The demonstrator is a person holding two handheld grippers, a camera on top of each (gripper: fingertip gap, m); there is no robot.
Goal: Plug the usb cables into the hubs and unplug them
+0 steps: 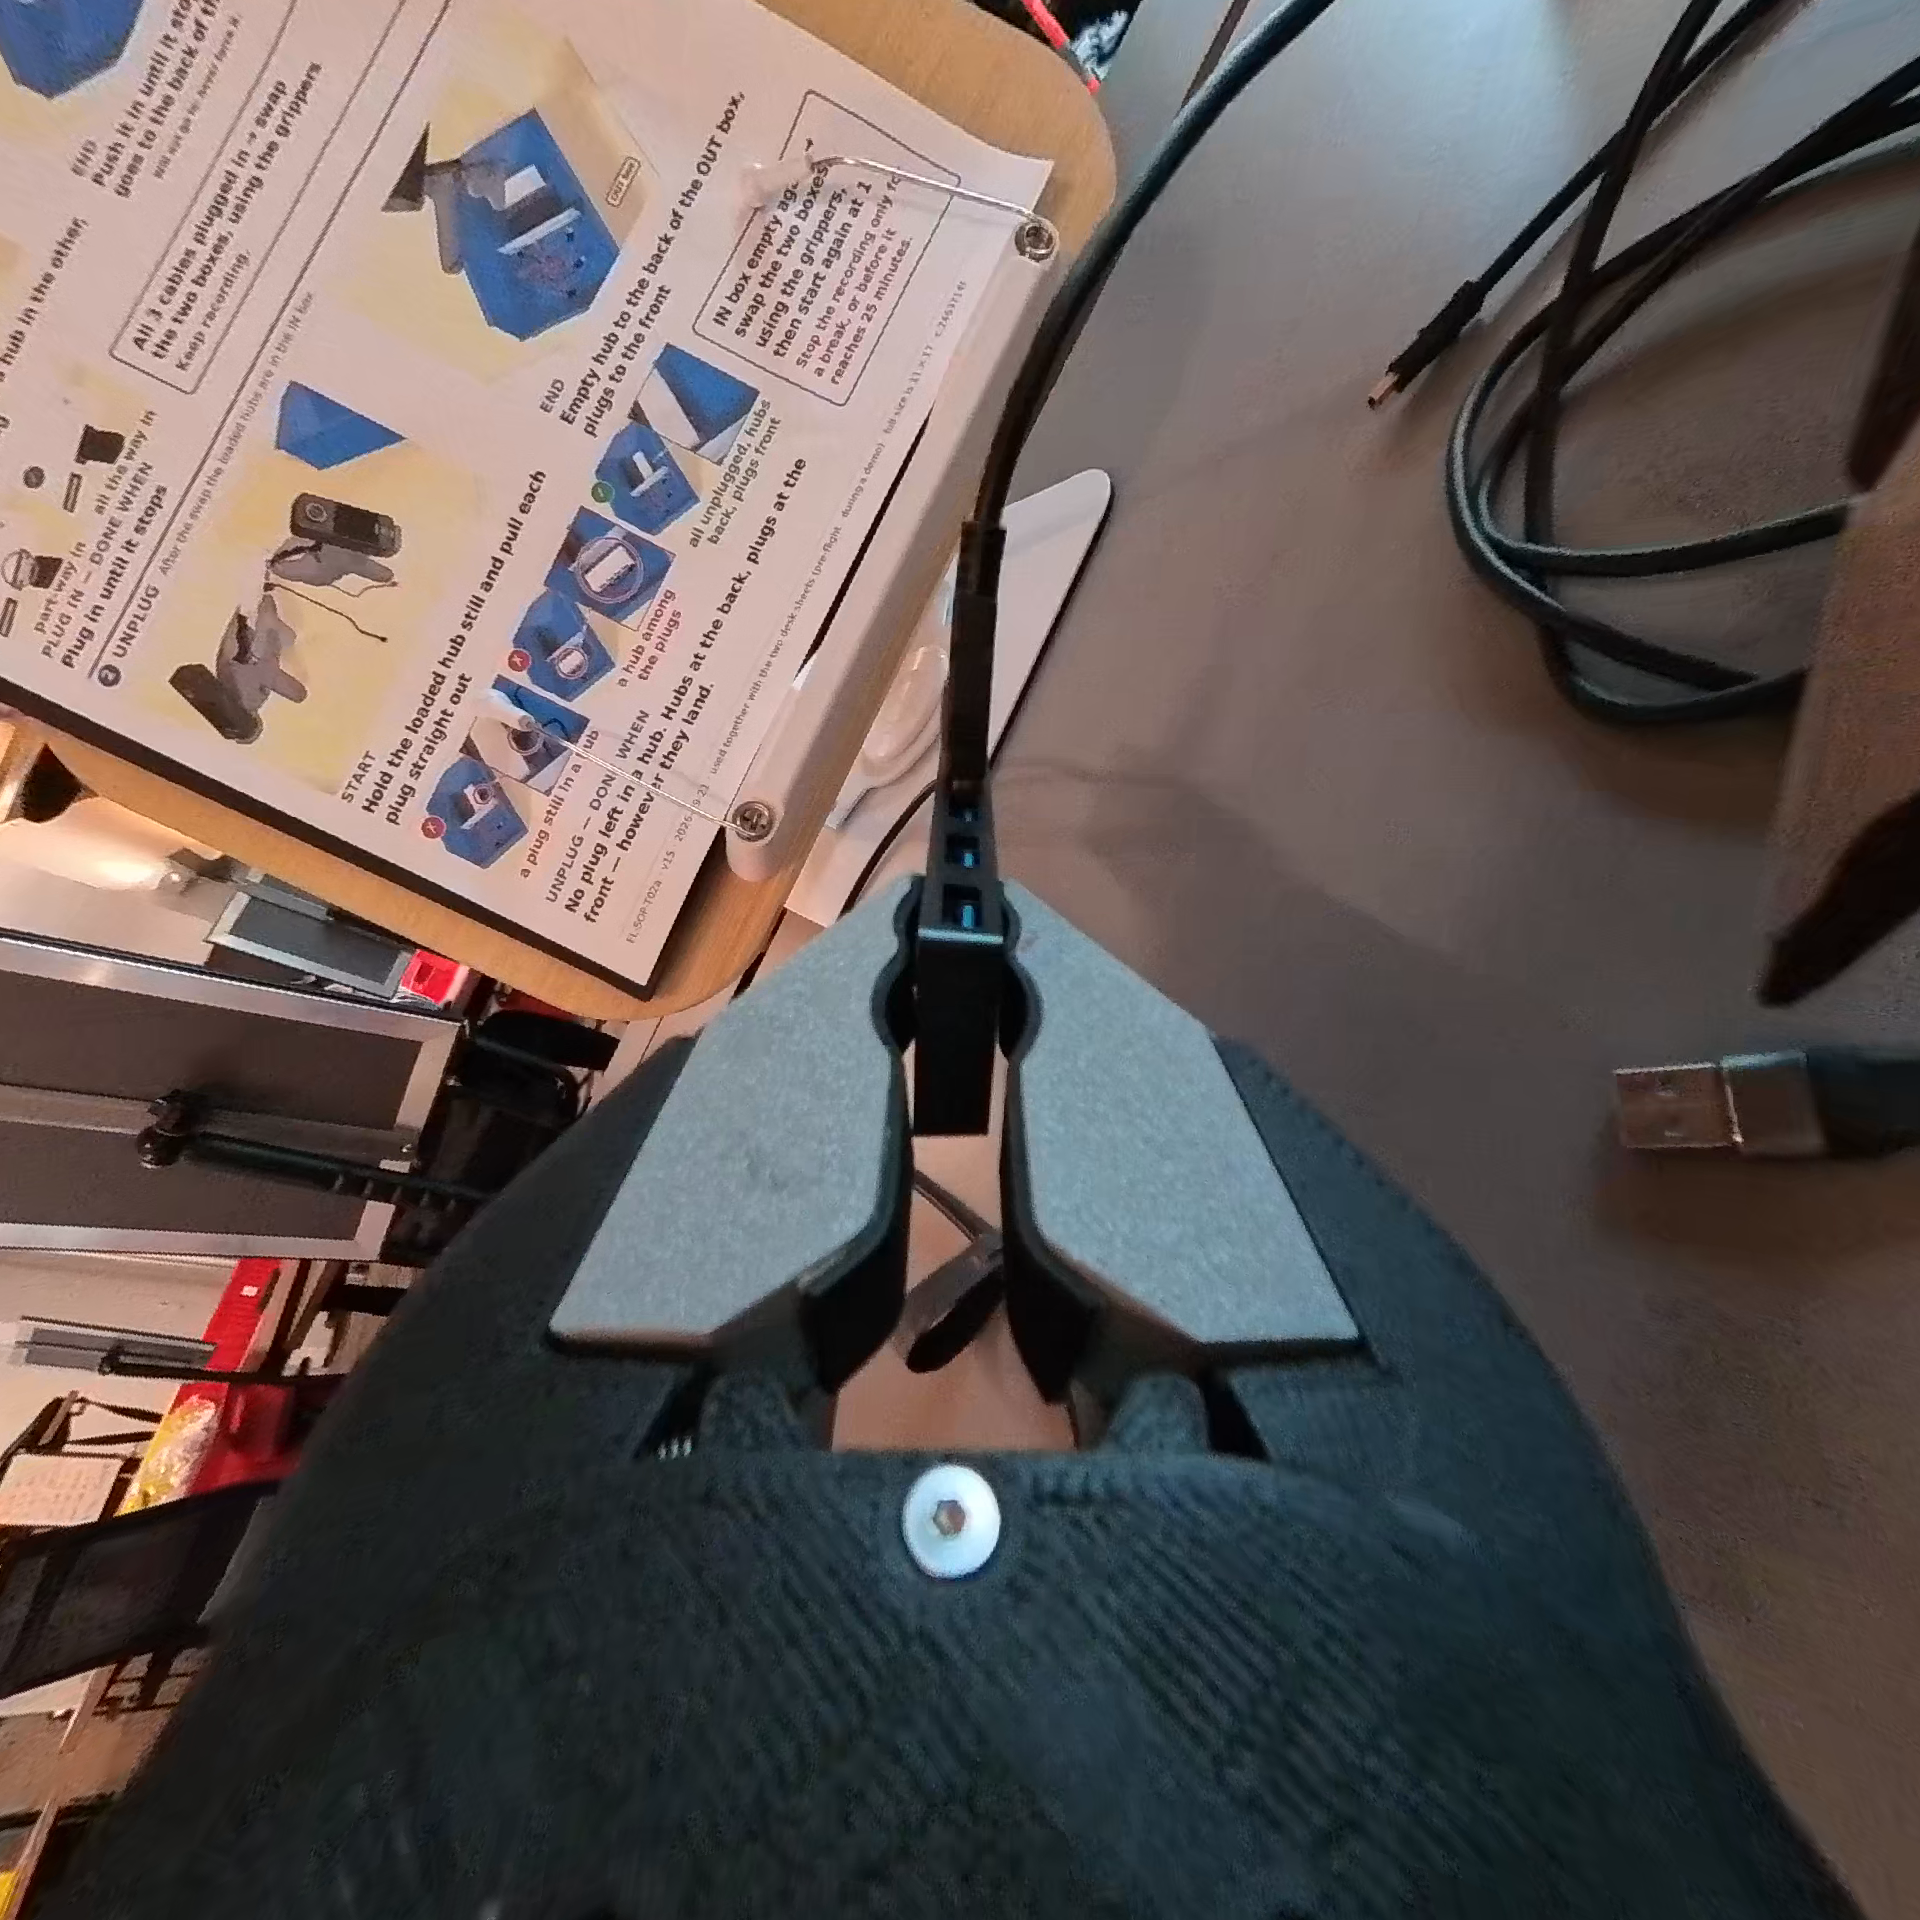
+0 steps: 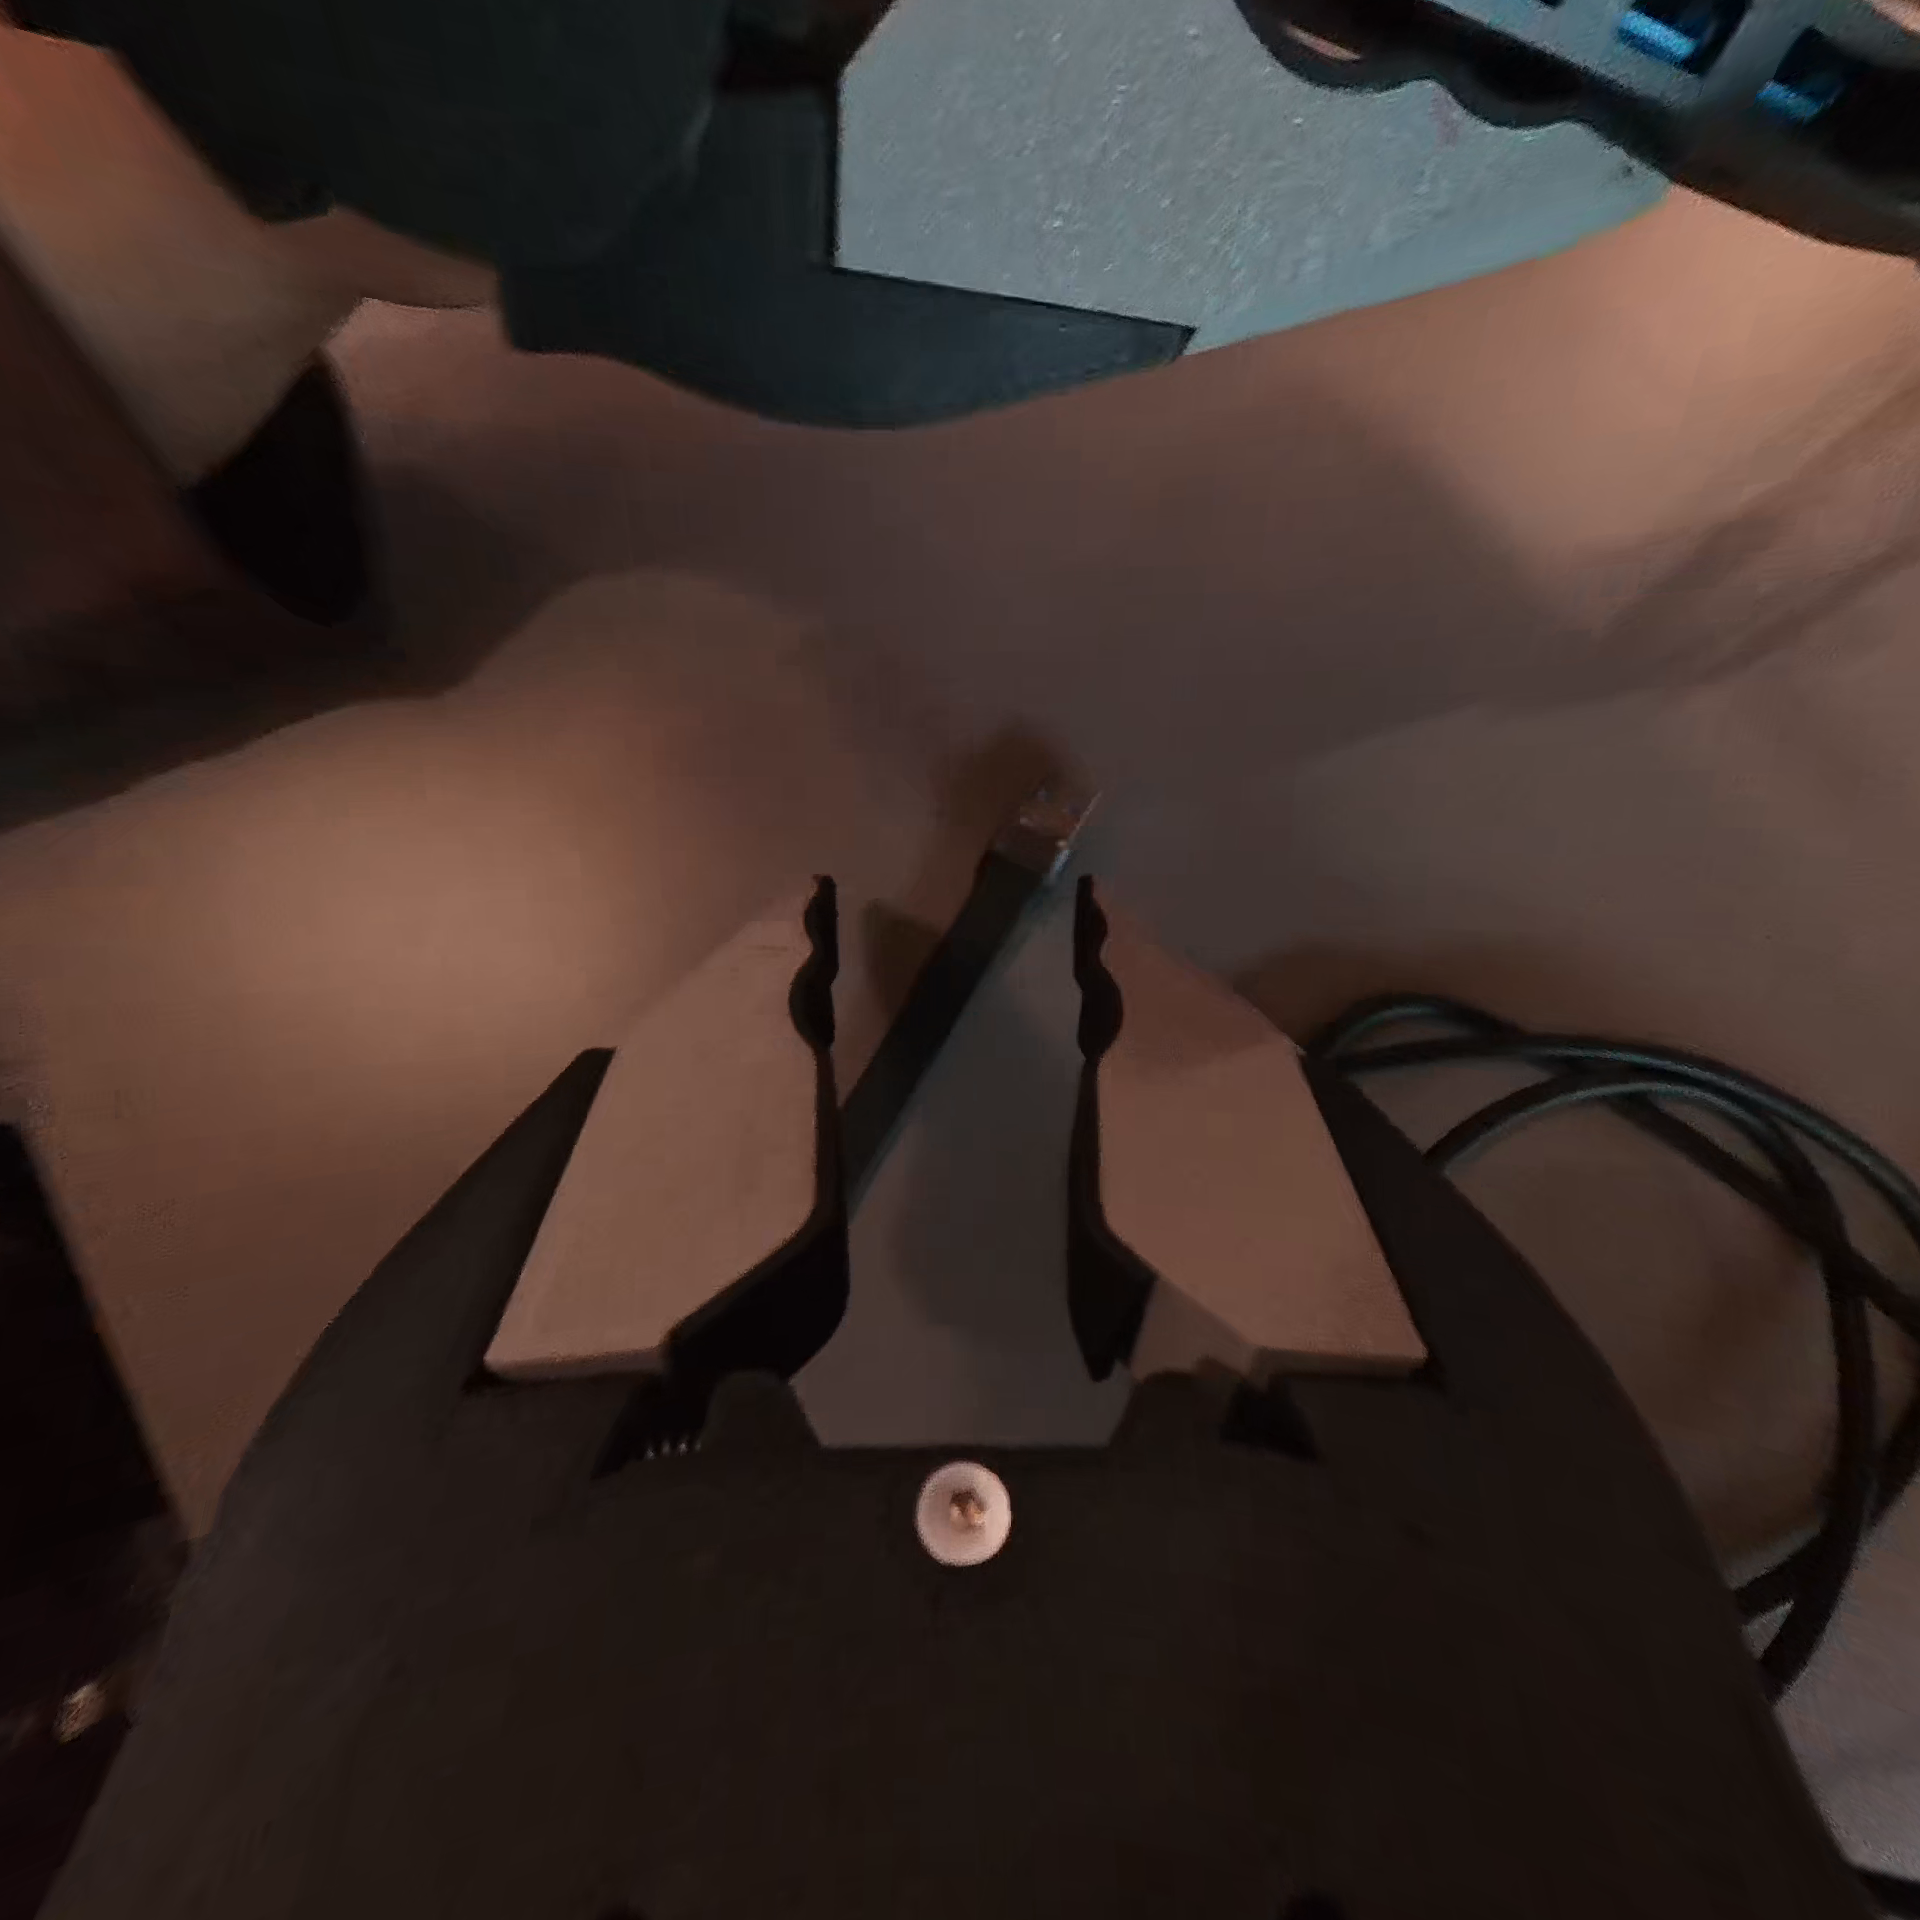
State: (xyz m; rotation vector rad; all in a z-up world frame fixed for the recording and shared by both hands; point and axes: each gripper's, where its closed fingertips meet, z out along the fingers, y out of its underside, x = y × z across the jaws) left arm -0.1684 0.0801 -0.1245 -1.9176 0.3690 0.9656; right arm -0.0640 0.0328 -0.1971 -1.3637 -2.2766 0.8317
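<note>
My left gripper [image 1: 958, 920] is shut on a slim black USB hub [image 1: 961, 1039] and holds it above the brown table. The hub's blue ports face up and its black cable [image 1: 1023, 395] arcs away past the fingertips. In the right wrist view the hub [image 2: 1704, 52] shows at the top right with its blue ports. My right gripper [image 2: 951, 894] is open over a black USB plug [image 2: 966, 966] whose metal tip [image 2: 1049, 821] points away. The plug lies slanted between the two fingers, and I cannot tell whether they touch it. A silver USB plug [image 1: 1714, 1112] shows at the right edge of the left wrist view.
A printed instruction sheet [image 1: 416, 416] is clipped to a wooden board at the upper left. Loose black cables [image 1: 1621, 540] coil on the table [image 1: 1351, 935] at the right and also show in the right wrist view [image 2: 1662, 1122]. Shelves and clutter stand beyond the table's left edge. The grippers' ends are close to 15 centimeters from one another.
</note>
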